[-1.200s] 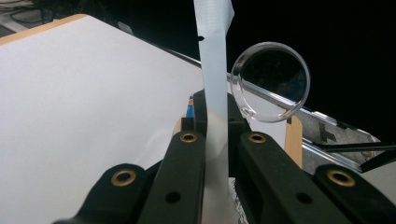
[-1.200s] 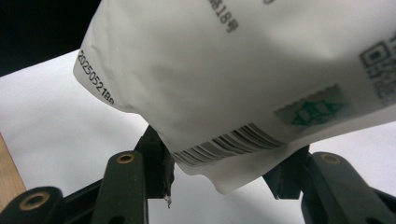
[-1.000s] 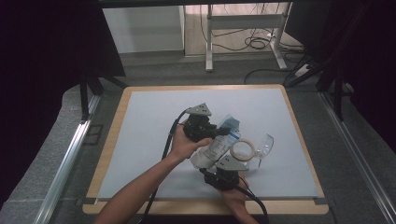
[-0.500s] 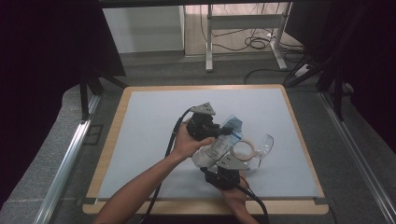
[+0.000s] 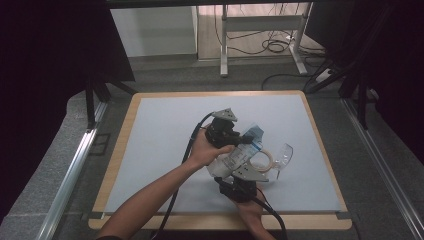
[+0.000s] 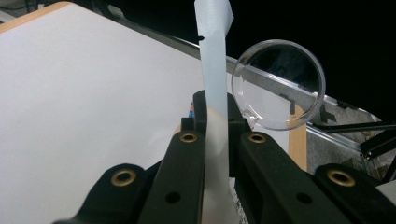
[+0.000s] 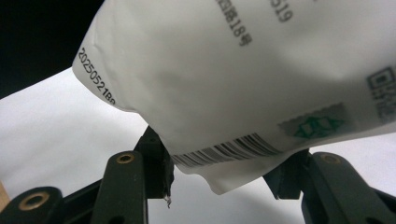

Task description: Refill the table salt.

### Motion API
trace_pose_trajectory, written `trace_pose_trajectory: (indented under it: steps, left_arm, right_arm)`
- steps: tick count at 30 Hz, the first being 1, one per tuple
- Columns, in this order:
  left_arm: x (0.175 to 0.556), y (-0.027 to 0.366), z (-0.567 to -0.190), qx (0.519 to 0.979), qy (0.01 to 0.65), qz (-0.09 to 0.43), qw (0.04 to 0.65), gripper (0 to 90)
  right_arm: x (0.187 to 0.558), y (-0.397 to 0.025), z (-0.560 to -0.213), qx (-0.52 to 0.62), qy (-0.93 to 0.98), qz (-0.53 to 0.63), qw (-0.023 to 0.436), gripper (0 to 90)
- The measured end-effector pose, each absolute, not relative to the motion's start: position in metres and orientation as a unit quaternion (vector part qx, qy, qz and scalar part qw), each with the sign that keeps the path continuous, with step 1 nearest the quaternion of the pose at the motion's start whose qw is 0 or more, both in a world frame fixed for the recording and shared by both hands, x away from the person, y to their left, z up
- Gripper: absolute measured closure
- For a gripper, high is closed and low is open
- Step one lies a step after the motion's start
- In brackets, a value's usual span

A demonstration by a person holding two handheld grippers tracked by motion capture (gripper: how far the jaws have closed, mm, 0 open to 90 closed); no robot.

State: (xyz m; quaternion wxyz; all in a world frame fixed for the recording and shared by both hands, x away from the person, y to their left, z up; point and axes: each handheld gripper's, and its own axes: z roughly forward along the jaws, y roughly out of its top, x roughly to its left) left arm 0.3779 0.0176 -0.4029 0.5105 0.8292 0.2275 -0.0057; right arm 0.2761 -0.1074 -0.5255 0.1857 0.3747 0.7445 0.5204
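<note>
White pouch [image 5: 239,156]: printed with a barcode, a date code and a small green mark, held above the tabletop [image 5: 165,130] near its middle, slightly toward the person's side. In the high view it lies tilted between the two tools, its blue-marked end pointing up and away from the person.

Left tool [image 6: 217,128]: jaws closed on a thin flat edge of the pouch; in the left gripper view that edge [image 6: 214,60] rises as a pale strip straight up from between the jaws. In the high view the left tool [image 5: 223,131] sits at the far, upper side of the pouch, with the left hand [image 5: 205,150] wrapped round its body.

Right tool [image 7: 224,175]: jaws set wide on either side of the pouch's lower corner. The pouch [image 7: 252,79] hangs over and between them. Cannot tell whether the pads actually press on it. In the high view the right tool [image 5: 240,186] is under the pouch, nearer the person.

Clear round cup [image 6: 279,84]: seen mouth-on in the left gripper view, just beyond the left tool's jaws. In the high view the cup [image 5: 280,156] lies on its side on the tabletop just right of the pouch, beside a pale ring [image 5: 263,159].

Tabletop surface is a light mat with a wooden border [image 5: 120,150].
</note>
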Motion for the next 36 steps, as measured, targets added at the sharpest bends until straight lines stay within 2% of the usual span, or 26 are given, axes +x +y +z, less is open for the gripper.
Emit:
trace_pose_trajectory:
  steps: [36]
  left_arm:
    - [0.386,0.003,-0.4,0.844,0.218,-0.017,0.49,90.0]
  right_arm:
    - [0.276,-0.107,-0.523,0.393,0.728,0.529,0.189,50.8]
